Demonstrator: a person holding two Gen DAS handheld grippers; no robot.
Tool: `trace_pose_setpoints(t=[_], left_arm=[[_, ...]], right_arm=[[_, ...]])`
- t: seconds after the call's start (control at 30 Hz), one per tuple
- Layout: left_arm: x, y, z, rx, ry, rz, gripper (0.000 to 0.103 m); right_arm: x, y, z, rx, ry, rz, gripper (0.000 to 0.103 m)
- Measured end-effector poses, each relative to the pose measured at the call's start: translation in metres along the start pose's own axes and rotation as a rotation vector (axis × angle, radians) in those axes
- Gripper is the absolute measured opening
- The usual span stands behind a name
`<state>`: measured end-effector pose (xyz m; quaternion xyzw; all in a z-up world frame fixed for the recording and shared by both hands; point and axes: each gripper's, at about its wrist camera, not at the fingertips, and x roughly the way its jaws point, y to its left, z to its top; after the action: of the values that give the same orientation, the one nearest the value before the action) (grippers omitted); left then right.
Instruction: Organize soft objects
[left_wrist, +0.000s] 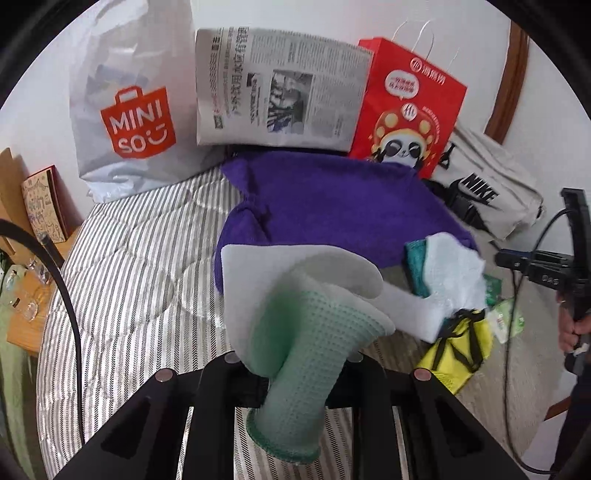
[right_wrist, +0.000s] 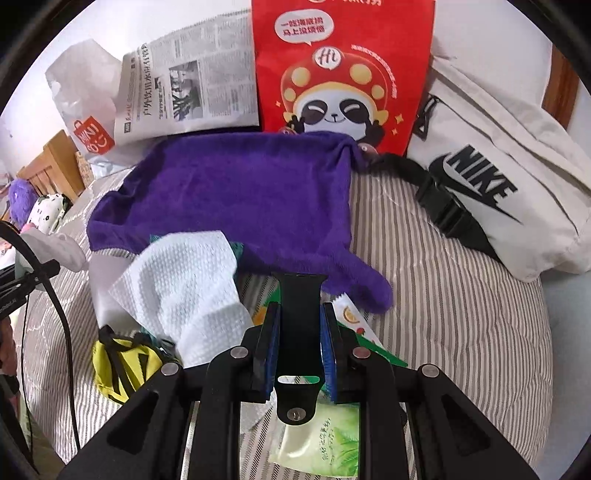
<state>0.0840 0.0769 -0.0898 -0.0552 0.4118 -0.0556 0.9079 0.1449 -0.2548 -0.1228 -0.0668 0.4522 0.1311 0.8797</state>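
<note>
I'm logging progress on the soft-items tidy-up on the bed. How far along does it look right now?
Early. Nothing visibly sorted yet: no item can be seen inside the bags by the wall. In hand: the left claw is shut on a green waffle cloth; the right claw is shut on a black watch strap. Left on the striped quilt: purple towel, white cloth, yellow pouch, wipes packet.

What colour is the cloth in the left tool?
Pale green waffle-weave cloth, darker green at its hem; clearest in the left wrist view.

Purple towel (right_wrist: 236, 188), grey-and-white striped quilt (right_wrist: 443, 295), red panda-print bag (right_wrist: 343, 66), green-to-white waffle-textured cloth (left_wrist: 306, 350).
</note>
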Motion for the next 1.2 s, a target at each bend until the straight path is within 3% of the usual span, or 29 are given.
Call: trace_pose_setpoints(t=[0.2, 0.43, 0.8, 1.2], left_arm=[[-0.016, -0.005, 0.021, 0.015, -0.037, -0.025, 0.019], [-0.011, -0.014, 0.057, 0.063, -0.059, 0.013, 0.019], [0.045, -0.014, 0.107, 0.066, -0.044, -0.047, 0.019], [0.124, -0.001, 0.150, 0.074, 0.026, -0.041, 0.019]], right_arm=[[-0.004, 0.006, 0.019, -0.009, -0.025, 0.027, 0.021], [0.000, 0.010, 0.047, -0.012, -0.043, 0.050, 0.021], [0.033, -0.003, 0.094, 0.006, -0.021, 0.067, 0.021], [0.097, -0.018, 0.141, 0.003, 0.048, 0.017, 0.021]])
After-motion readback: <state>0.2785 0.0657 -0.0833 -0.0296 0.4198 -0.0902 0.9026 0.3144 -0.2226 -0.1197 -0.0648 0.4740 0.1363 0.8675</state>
